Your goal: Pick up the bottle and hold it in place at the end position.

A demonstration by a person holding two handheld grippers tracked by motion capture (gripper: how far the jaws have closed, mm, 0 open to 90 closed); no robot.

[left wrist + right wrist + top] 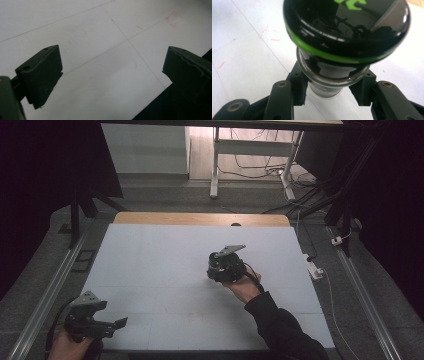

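Crowding the lens in the right gripper view: a glossy black cap (pixel 347 27) edged with a green ring (pixel 329 56), topping a clear glass vessel (pixel 329 75). Sits between the jaws of the right gripper (pixel 330 88), wide capped end out beyond the pad tips, narrower clear end back toward the gripper body. Closed partway, about to the width of the glass waist, with the pads set against it on either side just behind the flare. Reads as a hold on the vessel, though contact on the far pad is not quite certain. Cannot tell whether lifted or resting on the white tabletop (pixel 242 62) behind it.

Likely stiff, smooth and slippery against the pads, and breakable if squeezed hard or knocked. Probably heavier at the cap end, so prone to tipping forward out of the jaws. Best taken where gripped now, at the narrow waist, with the flare acting as a stop against sliding. Firm but not crushing pressure, and no sudden swings.

Left gripper (pixel 110 75): spread wide, nothing between the jaws. Just bare white surface ahead, crossed by thin lines, with faint red marks (pixel 173 18) farther out and the dark table edge beside one jaw.
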